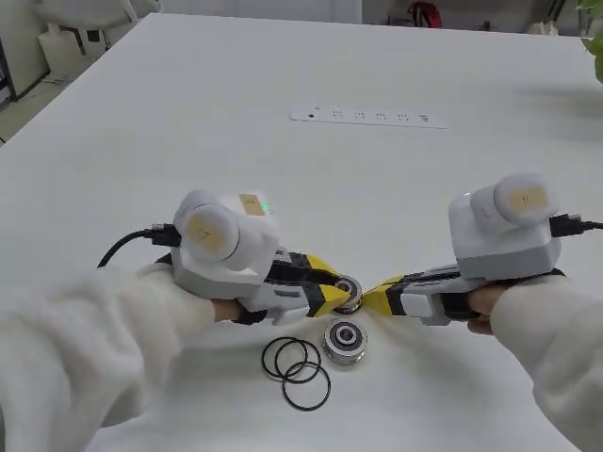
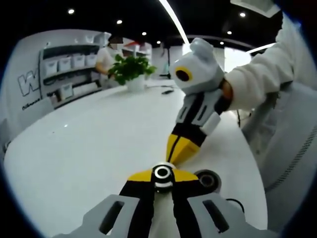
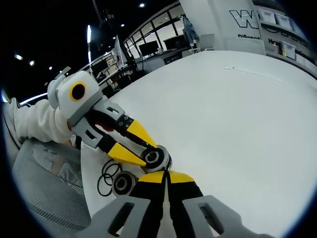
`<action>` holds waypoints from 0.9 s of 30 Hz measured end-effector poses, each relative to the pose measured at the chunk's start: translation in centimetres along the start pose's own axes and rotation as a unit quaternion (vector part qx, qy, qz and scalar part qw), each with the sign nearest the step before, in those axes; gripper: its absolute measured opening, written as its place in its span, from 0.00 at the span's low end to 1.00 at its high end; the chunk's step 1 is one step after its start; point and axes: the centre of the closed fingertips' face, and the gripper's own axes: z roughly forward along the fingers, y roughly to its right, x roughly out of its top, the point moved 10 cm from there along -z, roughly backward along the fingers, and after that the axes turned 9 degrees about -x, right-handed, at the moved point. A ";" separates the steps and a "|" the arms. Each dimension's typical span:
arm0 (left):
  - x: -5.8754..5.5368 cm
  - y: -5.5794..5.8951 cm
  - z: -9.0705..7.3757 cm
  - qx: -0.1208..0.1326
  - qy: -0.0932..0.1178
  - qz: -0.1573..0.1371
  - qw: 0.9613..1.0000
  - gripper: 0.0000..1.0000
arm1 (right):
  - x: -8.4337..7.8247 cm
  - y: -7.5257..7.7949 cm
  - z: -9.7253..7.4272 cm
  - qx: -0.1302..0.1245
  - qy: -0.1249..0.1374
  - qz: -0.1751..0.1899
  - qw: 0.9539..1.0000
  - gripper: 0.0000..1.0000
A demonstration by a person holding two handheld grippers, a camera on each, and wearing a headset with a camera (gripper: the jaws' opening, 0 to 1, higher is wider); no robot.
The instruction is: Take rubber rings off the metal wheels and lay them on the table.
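My left gripper [image 1: 337, 294] is shut on a small metal wheel [image 1: 350, 286], held just above the white table [image 1: 283, 169]. The left gripper view shows that wheel [image 2: 162, 174] between the yellow jaw tips. My right gripper [image 1: 376, 295] comes in from the right, shut, its tips against the wheel's rim [image 3: 156, 158]; I see no ring between them. A second metal wheel [image 1: 345, 339] lies flat on the table below. Three black rubber rings [image 1: 297, 367] lie overlapping next to it.
A white power strip [image 1: 367, 116] lies further back on the table. A potted plant [image 2: 130, 67] stands at the table's far end, with a person [image 2: 105, 55] by shelves behind it. A grey mesh chair [image 3: 44, 193] sits at the near edge.
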 end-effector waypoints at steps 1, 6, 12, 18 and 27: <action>0.0 0.0 0.0 0.000 0.000 0.000 1.000 0.14 | 0.0 0.0 0.0 0.000 0.001 0.002 1.000 0.00; 0.0 0.0 0.0 0.000 0.001 0.001 1.000 0.14 | 0.1 0.0 -0.2 0.000 0.002 0.019 1.000 0.00; 0.0 0.0 0.0 0.001 0.002 0.001 1.000 0.13 | 0.3 -0.1 -0.4 0.001 0.008 0.034 0.999 0.00; 0.0 0.0 0.0 0.003 0.003 0.002 1.000 0.13 | 0.5 -0.2 -0.5 0.004 0.016 0.048 0.999 0.00; -0.1 0.1 0.0 0.007 0.004 0.003 1.000 0.13 | 0.7 -0.4 -0.6 0.003 0.017 0.050 0.999 0.00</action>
